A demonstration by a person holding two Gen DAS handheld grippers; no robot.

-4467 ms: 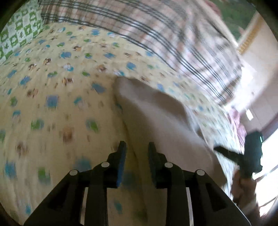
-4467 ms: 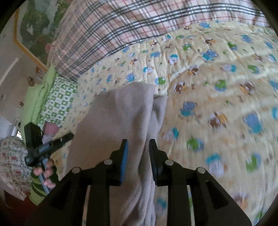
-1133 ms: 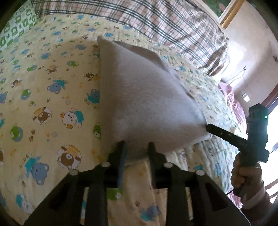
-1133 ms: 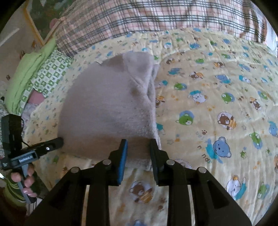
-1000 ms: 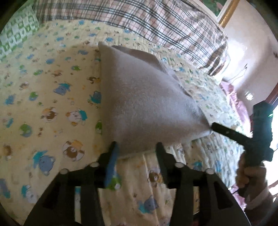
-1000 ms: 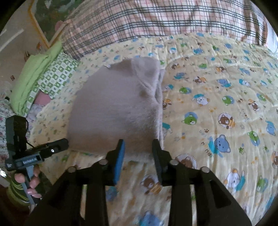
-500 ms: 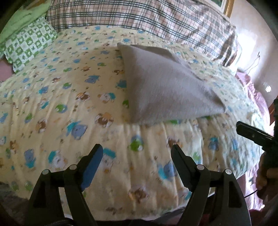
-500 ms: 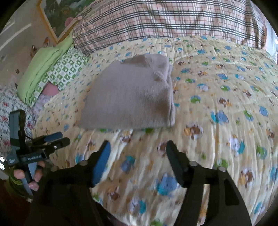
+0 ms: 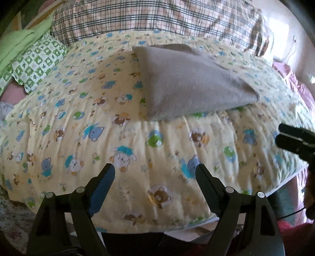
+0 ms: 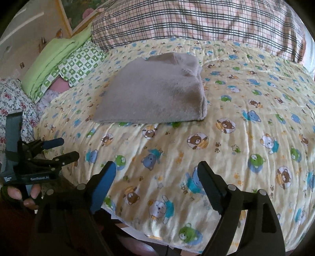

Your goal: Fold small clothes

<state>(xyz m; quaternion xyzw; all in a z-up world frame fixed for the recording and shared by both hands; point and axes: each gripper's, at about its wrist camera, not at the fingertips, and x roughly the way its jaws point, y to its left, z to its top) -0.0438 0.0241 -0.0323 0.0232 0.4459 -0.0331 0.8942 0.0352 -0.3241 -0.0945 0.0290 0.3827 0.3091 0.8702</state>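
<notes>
Yellow quilt (image 9: 137, 149) with cartoon bears and animals covered the bed and filled most of both wrist views. Behind it sat a plaid pillow (image 9: 157, 17) along the far edge, and a green-and-white checked pillow (image 9: 37, 63) lay at the far left corner with a plain green cloth (image 10: 53, 57) stacked next to it. Floral fabric (image 10: 11, 94) showed at the left edge of the right wrist view, pink fabric (image 9: 299, 86) at the right edge of the left wrist view. Grey garment (image 9: 189, 82) lay folded flat on the quilt, towards the plaid pillow, as a compact rough rectangle; in the right wrist view its thick folded edge faced right and layered folds showed at the far end (image 10: 157, 88). Left gripper (image 9: 155, 173) hung over the near edge of the bed, jaws spread wide, nothing between them, well apart from the garment. Right gripper (image 10: 157, 171) was the same: jaws wide apart, empty, over the near quilt edge and clear of the garment. Each gripper also showed in the other's camera: the left one at the left edge of the right wrist view, fingers apart, with the person's hand (image 10: 21, 195) on its handle, and the right one at the right edge of the left wrist view, only partly in frame. Neither tool touched the cloth.
</notes>
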